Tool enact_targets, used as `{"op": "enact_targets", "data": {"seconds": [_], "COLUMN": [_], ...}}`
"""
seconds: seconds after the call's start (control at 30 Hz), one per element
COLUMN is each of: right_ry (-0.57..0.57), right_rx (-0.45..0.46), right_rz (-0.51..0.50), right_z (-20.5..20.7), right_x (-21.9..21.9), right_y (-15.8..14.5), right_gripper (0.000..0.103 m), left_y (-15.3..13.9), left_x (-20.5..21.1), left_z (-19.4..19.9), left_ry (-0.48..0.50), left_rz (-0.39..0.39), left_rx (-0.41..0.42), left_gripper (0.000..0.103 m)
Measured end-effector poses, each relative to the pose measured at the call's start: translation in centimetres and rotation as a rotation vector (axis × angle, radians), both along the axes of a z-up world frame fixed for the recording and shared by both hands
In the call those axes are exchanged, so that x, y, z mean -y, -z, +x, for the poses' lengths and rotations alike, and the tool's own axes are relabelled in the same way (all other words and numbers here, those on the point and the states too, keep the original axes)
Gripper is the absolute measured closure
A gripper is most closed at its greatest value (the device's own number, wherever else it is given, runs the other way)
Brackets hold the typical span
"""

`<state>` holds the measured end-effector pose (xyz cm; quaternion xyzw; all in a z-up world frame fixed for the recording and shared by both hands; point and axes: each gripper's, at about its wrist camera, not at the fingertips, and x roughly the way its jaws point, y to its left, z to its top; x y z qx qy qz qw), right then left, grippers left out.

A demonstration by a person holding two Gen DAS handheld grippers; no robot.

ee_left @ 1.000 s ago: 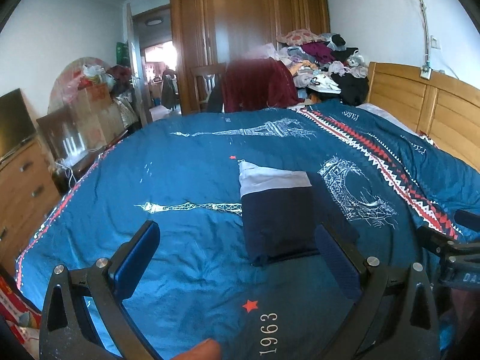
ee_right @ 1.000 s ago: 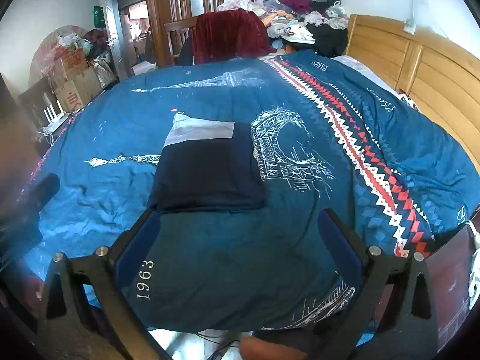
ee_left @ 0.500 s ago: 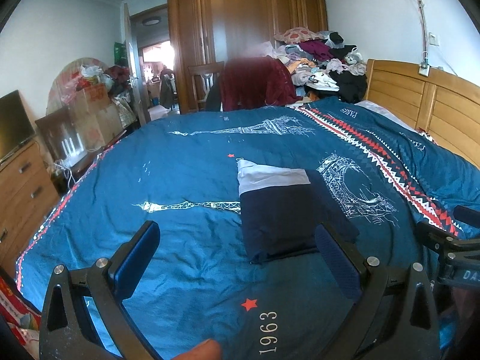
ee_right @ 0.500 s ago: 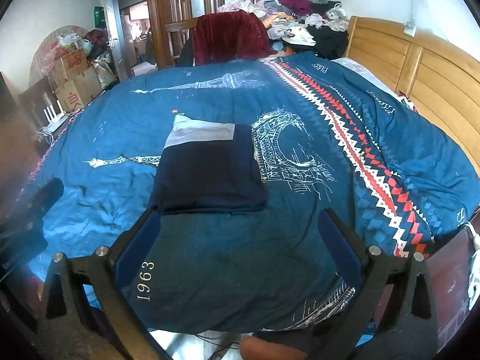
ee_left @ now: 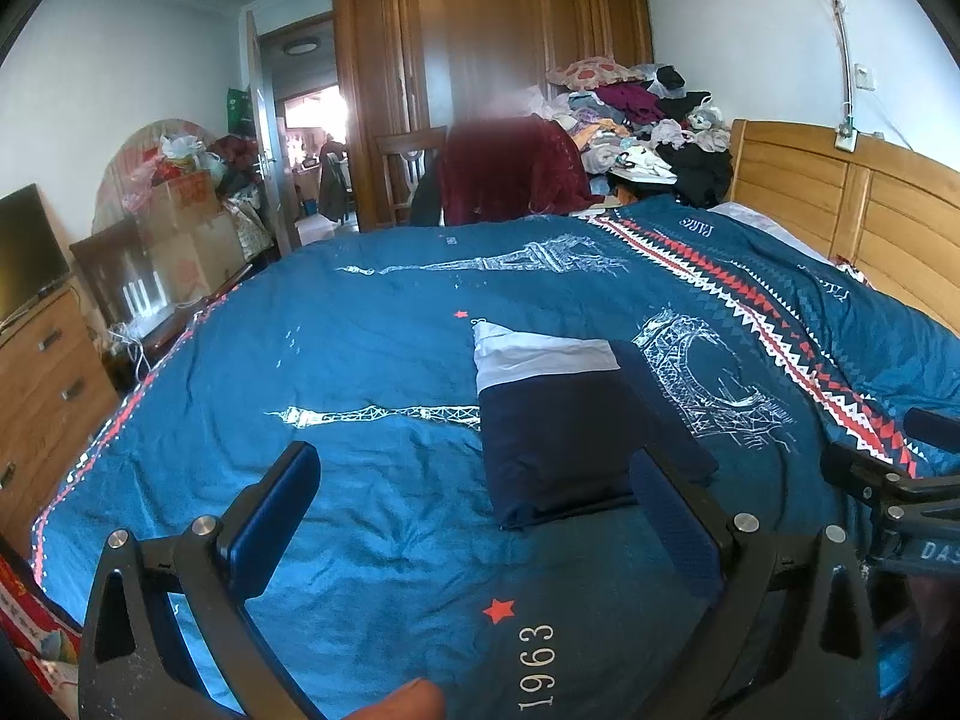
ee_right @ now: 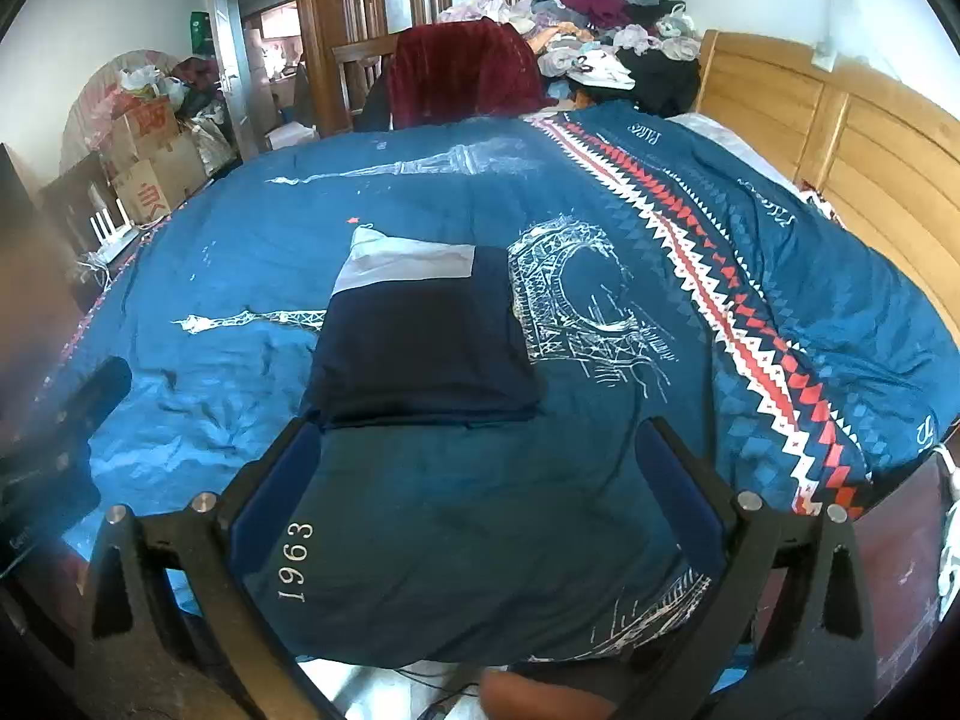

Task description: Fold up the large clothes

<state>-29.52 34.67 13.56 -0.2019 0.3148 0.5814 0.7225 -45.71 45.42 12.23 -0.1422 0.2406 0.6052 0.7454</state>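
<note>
A folded navy garment (ee_left: 564,426) with a pale grey band at its far end lies flat on the blue bedspread (ee_left: 360,360). The same folded garment (ee_right: 420,336) sits mid-bed in the right wrist view. My left gripper (ee_left: 474,492) is open, held above the bed's near edge, short of the garment and a little left of it. My right gripper (ee_right: 474,474) is open too, just short of the garment's near edge, nothing between its fingers. The right gripper shows at the right edge of the left wrist view, as a dark frame (ee_left: 888,480).
A heap of unfolded clothes (ee_left: 636,120) is piled at the far head of the bed beside the wooden headboard (ee_left: 870,222). A chair draped in dark red cloth (ee_left: 510,174), a wardrobe (ee_left: 480,60), cardboard boxes (ee_left: 186,228) and a dresser (ee_left: 42,396) line the far and left sides.
Both grippers have drawn back and lifted very slightly; the garment lies still. Both stay open.
</note>
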Motion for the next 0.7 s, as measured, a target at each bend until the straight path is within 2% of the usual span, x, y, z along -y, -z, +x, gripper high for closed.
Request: {"op": "enact_targets", "data": {"seconds": [0.7], "right_ry": [-0.003], "right_rx": [0.004], "right_rz": [0.005], "right_z": [0.0], "right_x": [-0.19], "right_y": [0.05], "right_gripper": [0.0], "left_y": [-0.2], "left_x": [0.09], "left_z": [-0.04], "left_ry": [0.008], "left_rz": [0.002], "left_rx": [0.004], "left_gripper": [0.0]}}
